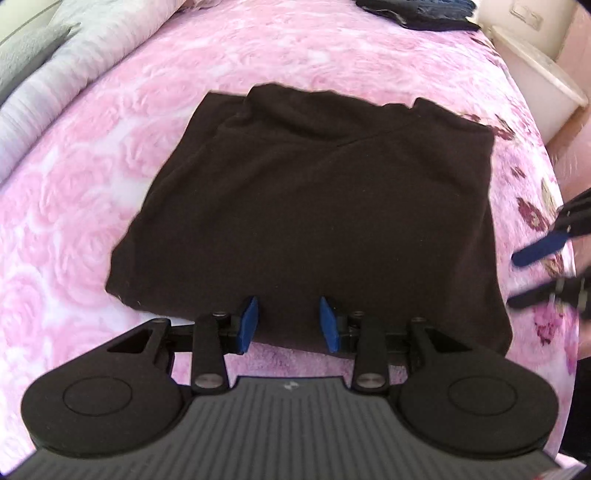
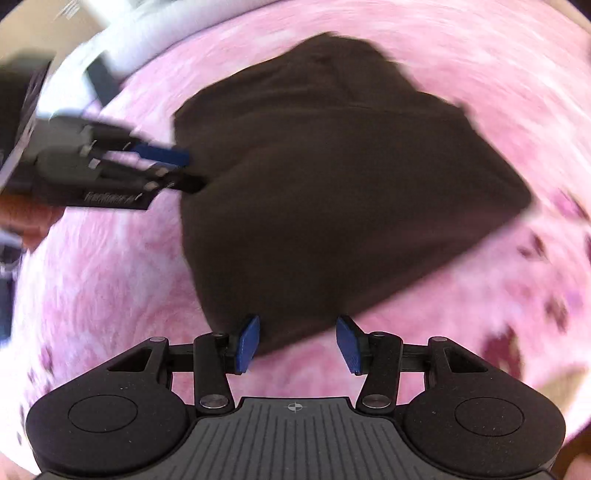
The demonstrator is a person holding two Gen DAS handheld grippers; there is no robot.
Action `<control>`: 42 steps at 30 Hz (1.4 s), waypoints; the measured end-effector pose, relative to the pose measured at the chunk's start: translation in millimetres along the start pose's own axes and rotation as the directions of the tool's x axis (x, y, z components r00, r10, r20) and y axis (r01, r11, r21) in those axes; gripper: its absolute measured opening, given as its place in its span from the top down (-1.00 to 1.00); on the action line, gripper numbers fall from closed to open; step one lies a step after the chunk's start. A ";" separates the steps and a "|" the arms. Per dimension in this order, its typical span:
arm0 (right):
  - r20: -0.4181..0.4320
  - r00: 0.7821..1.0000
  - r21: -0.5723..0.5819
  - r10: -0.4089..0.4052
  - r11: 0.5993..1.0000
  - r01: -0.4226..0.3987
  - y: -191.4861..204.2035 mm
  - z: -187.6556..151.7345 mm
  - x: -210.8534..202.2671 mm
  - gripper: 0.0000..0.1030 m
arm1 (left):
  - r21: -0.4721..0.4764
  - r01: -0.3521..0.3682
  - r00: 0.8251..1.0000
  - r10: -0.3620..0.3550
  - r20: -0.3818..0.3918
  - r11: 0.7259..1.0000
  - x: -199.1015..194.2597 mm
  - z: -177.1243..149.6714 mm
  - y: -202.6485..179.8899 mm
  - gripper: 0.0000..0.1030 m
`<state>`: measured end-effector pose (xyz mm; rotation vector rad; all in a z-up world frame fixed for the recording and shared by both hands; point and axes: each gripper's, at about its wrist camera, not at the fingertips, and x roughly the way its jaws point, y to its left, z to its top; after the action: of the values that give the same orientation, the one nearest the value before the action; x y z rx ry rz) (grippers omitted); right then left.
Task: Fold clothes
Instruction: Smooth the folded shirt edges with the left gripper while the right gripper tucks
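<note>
A dark brown garment (image 1: 306, 206) lies folded into a rough rectangle on the pink rose-patterned blanket (image 1: 110, 155). My left gripper (image 1: 290, 323) is open at the garment's near edge, its blue pads on either side of the cloth edge, holding nothing. My right gripper (image 2: 297, 341) is open just above the garment's (image 2: 332, 177) near corner, holding nothing. The right gripper also shows at the right edge of the left wrist view (image 1: 543, 273), jaws apart beside the garment. The left gripper shows at the left of the right wrist view (image 2: 184, 168), at the garment's edge. The right wrist view is motion-blurred.
A grey-white duvet (image 1: 44, 92) runs along the bed's far left. A pile of dark clothes (image 1: 417, 11) sits at the bed's far end. A white cabinet (image 1: 535, 74) stands beyond the bed's right edge, which drops off close to the garment.
</note>
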<state>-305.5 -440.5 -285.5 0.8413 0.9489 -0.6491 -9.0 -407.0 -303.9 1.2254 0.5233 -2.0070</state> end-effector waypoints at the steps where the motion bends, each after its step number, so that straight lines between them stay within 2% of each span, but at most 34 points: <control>1: 0.031 1.000 0.067 0.001 0.998 -0.003 -9.5 -2.2 -6.9 0.02 | 0.021 0.002 1.000 -0.002 0.008 1.000 -3.5 3.4 -2.7 0.41; 4: 0.124 0.992 0.255 -0.007 0.967 -0.025 -40.2 -5.6 -21.5 0.02 | 0.085 0.041 0.998 -0.045 0.045 0.996 -10.7 14.9 -14.9 0.41; 6: 0.177 0.984 0.351 -0.017 0.935 -0.047 -61.1 -4.7 -22.0 0.03 | 0.144 0.070 0.996 -0.077 0.039 0.987 -4.2 20.5 -28.1 0.39; 9: 0.242 0.970 0.388 -0.035 0.919 -0.063 -77.9 1.3 -15.9 0.03 | 0.230 0.114 0.992 -0.124 0.026 0.966 5.9 28.7 -47.9 0.39; 10: 0.261 0.964 0.393 -0.043 0.917 -0.066 -82.3 3.8 -12.6 0.03 | 0.244 0.107 0.994 -0.113 0.011 0.964 12.9 29.6 -51.6 0.38; 12: 0.277 0.958 0.402 -0.071 0.914 -0.049 -91.0 12.9 -8.3 0.33 | 0.227 0.105 0.994 -0.101 -0.030 0.968 27.4 30.8 -50.5 0.22; 13: 0.274 0.957 0.414 -0.090 0.910 -0.033 -98.3 16.2 -8.1 0.65 | 0.220 0.103 0.995 -0.097 -0.036 0.970 31.1 32.2 -48.6 0.16; 14: 0.270 0.957 0.430 -0.111 0.903 -0.017 -106.4 17.6 -8.0 0.74 | 0.215 0.101 0.995 -0.094 -0.041 0.972 34.7 33.6 -46.8 0.07; 17: 0.252 0.954 0.474 -0.162 0.880 0.024 -129.5 21.6 -8.9 0.74 | 0.232 0.102 0.994 -0.090 -0.061 0.967 32.2 37.7 -46.4 0.10; 20: 0.242 0.949 0.458 -0.202 0.886 0.072 -132.8 20.3 -29.6 0.74 | 0.238 0.088 0.996 -0.083 -0.033 0.967 17.3 44.7 -48.2 0.30; 23: 0.274 0.938 0.360 -0.214 0.927 0.106 -116.3 22.5 -52.1 0.73 | 0.202 0.083 0.996 -0.084 -0.003 0.976 12.9 55.8 -47.9 0.31; 25: 0.312 0.936 0.241 -0.165 0.966 0.090 -95.0 29.0 -59.4 0.73 | 0.175 0.072 0.997 -0.069 -0.024 0.982 26.5 61.3 -45.1 0.31; 27: 0.334 0.940 0.111 -0.074 0.993 0.039 -75.8 42.4 -52.0 0.73 | 0.158 0.064 0.997 -0.057 -0.048 0.985 38.9 60.8 -42.4 0.22; 29: 0.323 0.946 -0.009 -0.020 1.000 0.024 -66.7 57.8 -31.7 0.73 | 0.138 0.064 0.997 -0.057 -0.056 0.988 46.6 59.0 -38.4 0.12; 31: 0.286 0.958 -0.084 -0.017 0.995 0.043 -69.3 73.1 -4.6 0.73 | 0.113 0.064 0.997 -0.058 -0.058 0.992 44.9 58.2 -34.3 0.11; 32: 0.263 0.964 -0.080 -0.035 0.995 0.058 -79.4 78.6 7.9 0.74 | 0.102 0.059 0.997 -0.053 -0.061 0.993 42.9 58.3 -33.4 0.12; 34: 0.240 0.971 -0.042 -0.017 0.999 0.028 -96.6 86.7 18.1 0.74 | 0.085 0.037 0.997 -0.031 -0.066 0.996 35.5 57.5 -32.3 0.15; 38: 0.234 0.972 -0.021 -0.031 0.999 0.037 -88.5 84.0 -1.4 0.73 | 0.025 -0.016 0.996 0.018 -0.090 1.000 22.9 53.3 -29.1 0.19; 42: 0.121 0.990 0.113 -0.070 0.992 0.057 -102.2 64.8 -4.7 0.73 | -0.006 -0.076 0.991 0.075 -0.115 0.997 9.0 44.4 -27.7 0.25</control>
<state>-360.2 -548.3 -293.7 0.8596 0.8347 -0.8059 -58.7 -421.0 -291.9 1.3402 0.5334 -1.8771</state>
